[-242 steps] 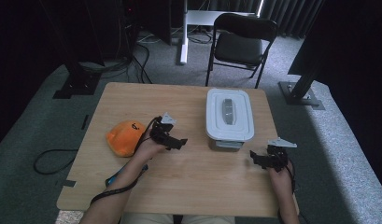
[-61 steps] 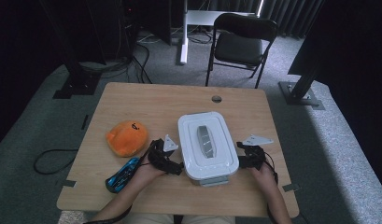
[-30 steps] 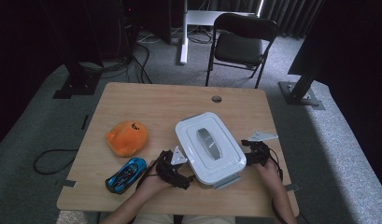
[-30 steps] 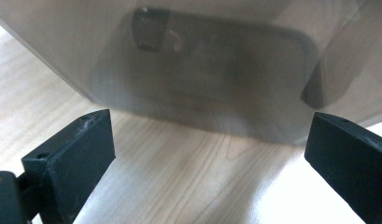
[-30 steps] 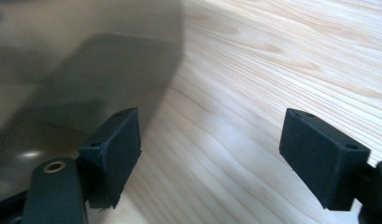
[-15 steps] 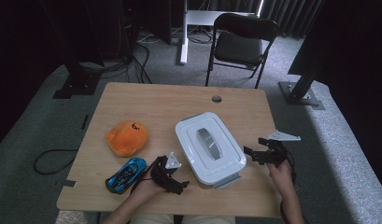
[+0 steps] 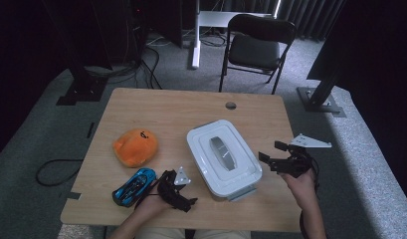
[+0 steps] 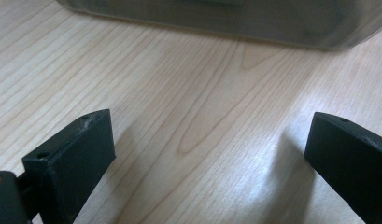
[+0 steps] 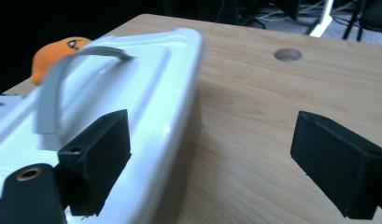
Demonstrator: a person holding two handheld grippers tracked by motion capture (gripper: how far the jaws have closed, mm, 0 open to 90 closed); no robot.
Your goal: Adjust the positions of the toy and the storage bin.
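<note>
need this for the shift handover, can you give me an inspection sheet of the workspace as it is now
surface: wooden table, one round hole near the far edge.
job's things: white lidded box with a grey handle, set at an angle near the front edge, lid on.
clutter: orange plush toy and blue toy car, both left of the box.
grippers: left tool open, low over bare wood near the box; right tool open, beside the box's right side, nothing between its jaws, which have just been opening.
cables: one loops on the floor to the left.
surroundings: black folding chair behind the table, grey carpet, dark stands.
</note>
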